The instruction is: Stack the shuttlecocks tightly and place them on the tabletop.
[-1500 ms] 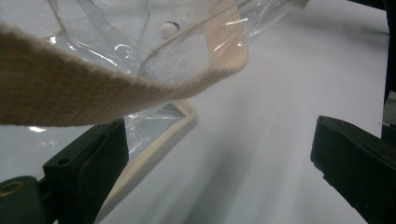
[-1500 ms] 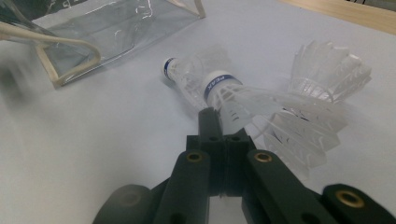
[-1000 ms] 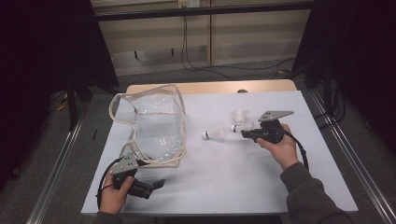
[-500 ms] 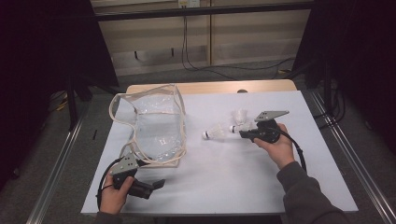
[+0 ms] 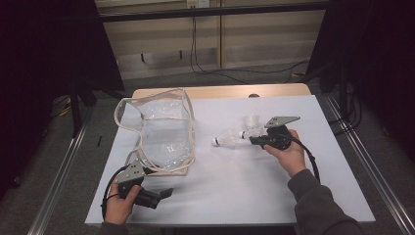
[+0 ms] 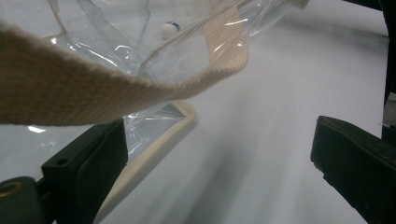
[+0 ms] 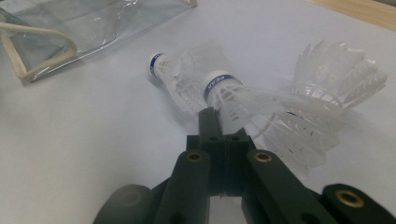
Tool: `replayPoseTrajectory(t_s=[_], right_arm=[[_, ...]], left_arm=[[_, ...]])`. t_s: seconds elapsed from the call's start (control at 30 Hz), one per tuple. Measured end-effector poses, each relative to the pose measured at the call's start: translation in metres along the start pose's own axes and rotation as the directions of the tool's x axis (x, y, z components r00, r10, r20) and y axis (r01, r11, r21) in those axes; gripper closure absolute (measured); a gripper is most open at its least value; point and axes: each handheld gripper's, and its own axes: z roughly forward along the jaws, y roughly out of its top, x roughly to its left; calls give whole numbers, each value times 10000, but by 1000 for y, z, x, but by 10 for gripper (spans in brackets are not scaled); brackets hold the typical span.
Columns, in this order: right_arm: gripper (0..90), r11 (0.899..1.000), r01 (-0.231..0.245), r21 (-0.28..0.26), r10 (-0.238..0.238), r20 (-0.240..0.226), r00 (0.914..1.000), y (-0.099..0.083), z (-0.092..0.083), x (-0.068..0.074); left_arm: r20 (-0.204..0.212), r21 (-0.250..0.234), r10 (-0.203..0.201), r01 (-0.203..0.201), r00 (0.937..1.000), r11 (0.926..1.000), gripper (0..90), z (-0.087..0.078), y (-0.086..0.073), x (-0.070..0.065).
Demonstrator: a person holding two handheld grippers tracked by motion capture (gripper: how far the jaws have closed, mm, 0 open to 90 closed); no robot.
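Right hand-held gripper (image 7: 219, 122) pinching the skirt of a shuttlecock (image 7: 243, 100), mid-table, right of the clear bag (image 5: 161, 132). Two more shuttlecocks just beside it. Left hand-held gripper (image 6: 219, 154) jaws spread, at the bag's near edge under its strap (image 6: 70, 88).

Black claws (image 5: 244, 139) (grey top plates), grey sleeve (image 5: 320, 208).

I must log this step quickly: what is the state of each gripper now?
Left gripper: open, holding nothing, beside the clear bag.
Right gripper: closed on a shuttlecock.
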Motion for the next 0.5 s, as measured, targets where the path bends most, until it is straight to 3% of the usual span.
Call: replayPoseTrajectory(t_s=[0.5], right_arm=[[897,9998,204,58,-203,-206,9996,9,11,6]], left_arm=[[-2,27,27,-27,10000,10000,40,0,-1,0]])
